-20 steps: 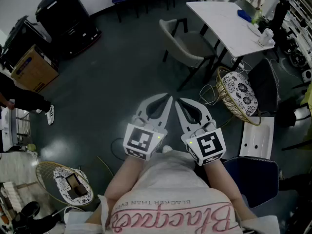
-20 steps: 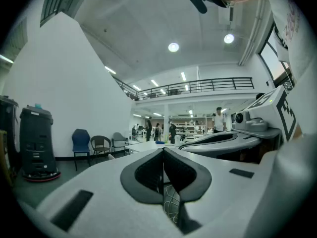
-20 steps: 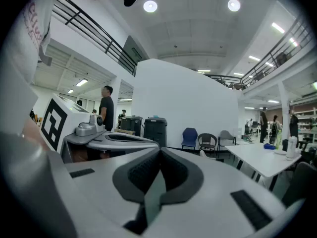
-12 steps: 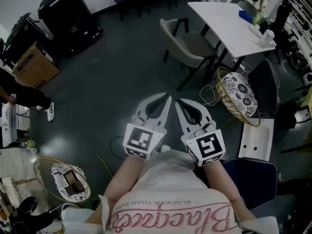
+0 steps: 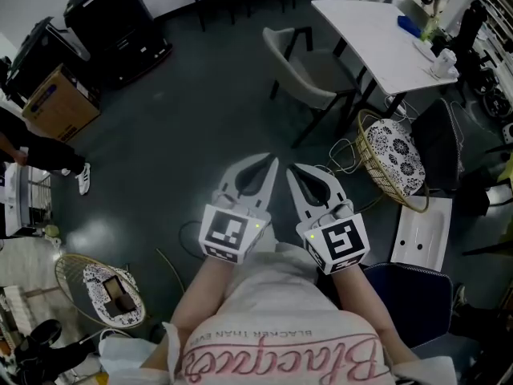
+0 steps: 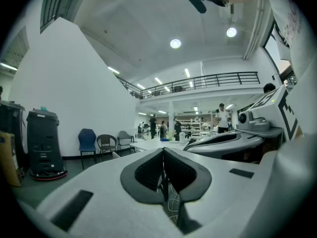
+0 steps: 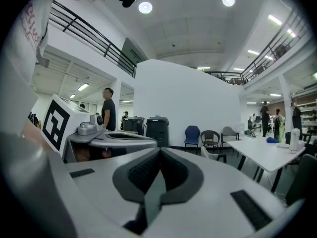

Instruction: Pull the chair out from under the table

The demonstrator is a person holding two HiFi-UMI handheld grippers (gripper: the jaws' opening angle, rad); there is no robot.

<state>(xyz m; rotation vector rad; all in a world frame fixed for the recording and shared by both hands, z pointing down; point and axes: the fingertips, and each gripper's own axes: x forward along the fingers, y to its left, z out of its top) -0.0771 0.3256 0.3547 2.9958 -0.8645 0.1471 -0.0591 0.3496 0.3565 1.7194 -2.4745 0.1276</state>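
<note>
A grey chair (image 5: 309, 69) with black legs stands on the dark floor, its seat partly under the white table (image 5: 377, 38), up and right of centre in the head view. My left gripper (image 5: 277, 160) and right gripper (image 5: 289, 168) are side by side close to my body, well short of the chair. Both are shut and empty. In the left gripper view the left gripper (image 6: 163, 150) points roughly level at the table (image 6: 148, 144). In the right gripper view the right gripper (image 7: 159, 150) shows shut, with the chair (image 7: 210, 153) and table (image 7: 262, 155) ahead to the right.
A wicker basket (image 5: 370, 160) holding a patterned cushion (image 5: 398, 157) sits right of my grippers, beside loose cables (image 5: 343, 155) and a white basin (image 5: 421, 231). A blue seat (image 5: 413, 291) is at lower right. A cardboard box (image 5: 56, 107), black bins (image 5: 112, 18) and a person's leg (image 5: 44, 160) are at left.
</note>
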